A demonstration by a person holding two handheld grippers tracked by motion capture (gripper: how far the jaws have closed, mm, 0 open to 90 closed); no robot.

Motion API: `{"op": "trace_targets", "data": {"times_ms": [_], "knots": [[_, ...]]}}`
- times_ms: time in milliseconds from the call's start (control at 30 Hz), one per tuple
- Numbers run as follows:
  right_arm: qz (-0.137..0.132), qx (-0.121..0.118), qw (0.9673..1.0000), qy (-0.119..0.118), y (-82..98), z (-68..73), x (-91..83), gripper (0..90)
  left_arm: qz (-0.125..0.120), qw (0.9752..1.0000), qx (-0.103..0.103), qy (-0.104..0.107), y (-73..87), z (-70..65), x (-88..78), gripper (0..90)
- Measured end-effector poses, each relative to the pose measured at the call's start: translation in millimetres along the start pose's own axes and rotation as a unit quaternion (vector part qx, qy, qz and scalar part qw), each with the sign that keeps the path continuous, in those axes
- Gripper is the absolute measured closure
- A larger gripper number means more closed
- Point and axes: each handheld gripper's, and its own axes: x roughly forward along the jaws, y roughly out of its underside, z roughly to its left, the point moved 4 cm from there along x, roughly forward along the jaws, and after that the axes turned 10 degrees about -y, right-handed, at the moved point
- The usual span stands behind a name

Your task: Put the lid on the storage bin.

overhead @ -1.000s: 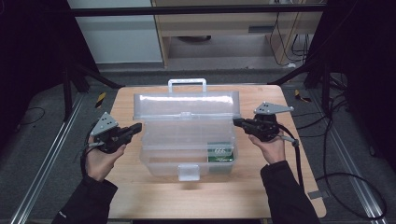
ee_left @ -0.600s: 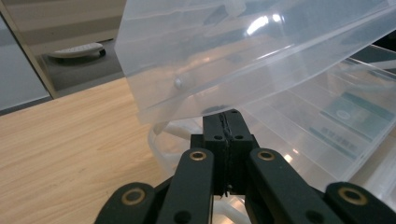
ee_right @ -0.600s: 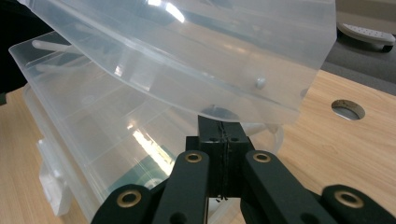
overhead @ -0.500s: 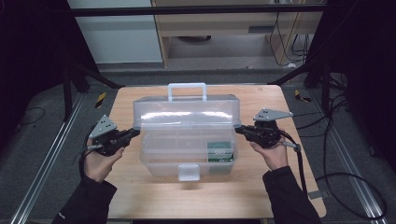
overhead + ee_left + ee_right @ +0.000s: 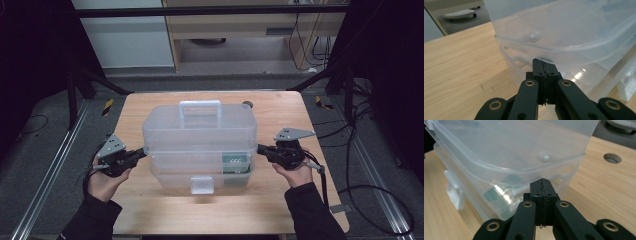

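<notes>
**Lid down, both claws at the box's ends**

Since the earlier frames the clear lid point(image 5: 199, 126) has come down from its raised, tilted position and now sits level on the clear plastic box point(image 5: 200, 167), with its handle point(image 5: 200, 108) toward the far side. Both hands have dropped slightly toward the person.

The left claw point(image 5: 141, 152) points inward at the box's left end, held by the left hand point(image 5: 104, 177) with the palm up and a dark sleeve behind it. In the left gripper view its jaws are pressed flat together with nothing between them, their tips just under the lid's overhanging rim. The right claw point(image 5: 260, 148) mirrors it at the right end, held by the right hand point(image 5: 296, 172); its jaws are likewise closed and empty, tips just below the lid's edge.

The box stands in the middle of the wooden bench point(image 5: 150, 210), front latch point(image 5: 202, 185) facing the person and a green item point(image 5: 236, 163) inside at the right. A round hole point(image 5: 612, 158) is cut in the bench top near its far edge. Beyond lie a grey floor, metal rails, cables and a pale cabinet point(image 5: 125, 35).
</notes>
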Motion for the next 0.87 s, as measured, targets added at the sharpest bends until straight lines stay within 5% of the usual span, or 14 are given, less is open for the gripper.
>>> {"op": "trace_targets", "data": {"times_ms": [267,400,633,767,867], "knots": [[0.023,0.002,0.9997,-0.002,12.4,0.2,5.5,90.0,0.02,0.9998,-0.004,-0.004,12.8,5.4,7.7,88.4],[0.034,0.008,0.9994,0.006,20.4,-5.7,7.8,89.9,0.04,0.9987,-0.017,-0.025,26.2,18.1,16.7,86.1],[0.027,0.031,0.9952,0.089,36.3,-34.5,-2.6,81.4,0.054,0.9941,-0.028,-0.09,47.9,46.0,28.1,66.5],[0.019,0.058,0.9889,0.136,48.9,-53.8,-10.5,68.2,0.051,0.9903,-0.037,-0.124,56.5,60.4,30.9,52.3],[0.016,0.071,0.9834,0.166,57.7,-66.8,-14.3,47.3,0.054,0.9877,-0.049,-0.138,62.1,68.6,32.5,40.3]]}}
